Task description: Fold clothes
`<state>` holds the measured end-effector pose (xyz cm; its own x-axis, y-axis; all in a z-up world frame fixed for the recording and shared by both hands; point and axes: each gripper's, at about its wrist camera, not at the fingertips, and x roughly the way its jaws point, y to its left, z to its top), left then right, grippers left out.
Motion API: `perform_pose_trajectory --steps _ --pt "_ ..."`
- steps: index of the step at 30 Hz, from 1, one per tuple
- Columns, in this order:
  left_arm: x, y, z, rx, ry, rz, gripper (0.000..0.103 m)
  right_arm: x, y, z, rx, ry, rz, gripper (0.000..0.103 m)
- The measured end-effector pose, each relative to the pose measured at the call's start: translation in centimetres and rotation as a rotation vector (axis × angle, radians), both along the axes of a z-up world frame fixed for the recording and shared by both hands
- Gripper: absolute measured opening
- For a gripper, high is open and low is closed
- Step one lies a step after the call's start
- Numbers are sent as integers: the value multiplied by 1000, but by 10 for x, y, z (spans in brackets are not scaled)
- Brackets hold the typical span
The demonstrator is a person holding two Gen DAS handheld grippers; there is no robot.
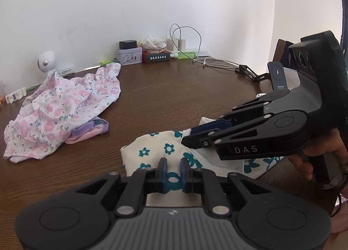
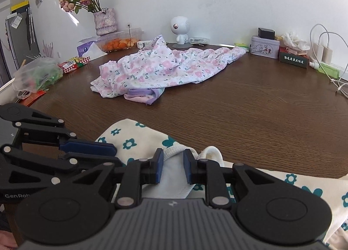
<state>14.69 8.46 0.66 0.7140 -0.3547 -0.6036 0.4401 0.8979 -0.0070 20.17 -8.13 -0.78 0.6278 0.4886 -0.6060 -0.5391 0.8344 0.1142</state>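
Cream floral garment (image 2: 139,141) — seemingly between tool (image 2: 173,166) pads

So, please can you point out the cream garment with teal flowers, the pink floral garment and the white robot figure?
cream garment (image 2: 130,139): right wrist view, on its flat printed cloth.
pink floral garment (image 2: 165,67): right wrist view, on its crumpled middle.
white robot figure (image 2: 179,24): right wrist view, on its round head.

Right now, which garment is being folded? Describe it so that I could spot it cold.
On the brown wooden table, look at the near edge. The cream garment with teal flowers lies there under both tongs, unlike the crumpled pink-flowered garment farther back toward the wall.
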Motion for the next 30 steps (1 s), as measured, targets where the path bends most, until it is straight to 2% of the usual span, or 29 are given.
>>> perform_pose_trajectory --steps 2,3,4,5,6,8,9,11,16,18,24,28,30 --pt "-1 3 4 -18 -4 2 15 -1 -3 3 18 -2 -1 21" --pt "-3 6 9 -43 -18 15 24 -1 -6 6 39 -1 -3 22" --pt "-5 9 14 -68 -32 27 33 -3 -12 10 76 -8 -8 30" --pt "-9 12 19 -88 -54 44 51 -6 -18 14 104 -23 -12 39" --pt "-12 15 23 -108 -75 60 63 -12 -24 19 125 -46 -15 43" --pt "-18 18 29 -128 -100 68 72 -23 -36 29 146 -90 -28 51" --pt "-20 20 32 -139 -111 73 81 -28 -43 34 153 -104 -38 53" --pt "-24 22 33 -171 -106 89 92 -38 -55 40 168 -121 -50 67" --pt "-29 26 24 -234 -50 139 97 -65 -76 47 154 -165 -81 97" --pt "-32 27 19 -253 -30 160 97 -74 -81 46 140 -174 -89 103" --pt "-39 30 13 -281 10 207 99 -87 -86 41 128 -172 -77 103" --pt "-34 44 8 -380 74 271 99 -88 -76 39 101 -190 -42 102" --pt "-29 50 4 -425 118 311 99 -86 -67 38 72 -203 -21 97"
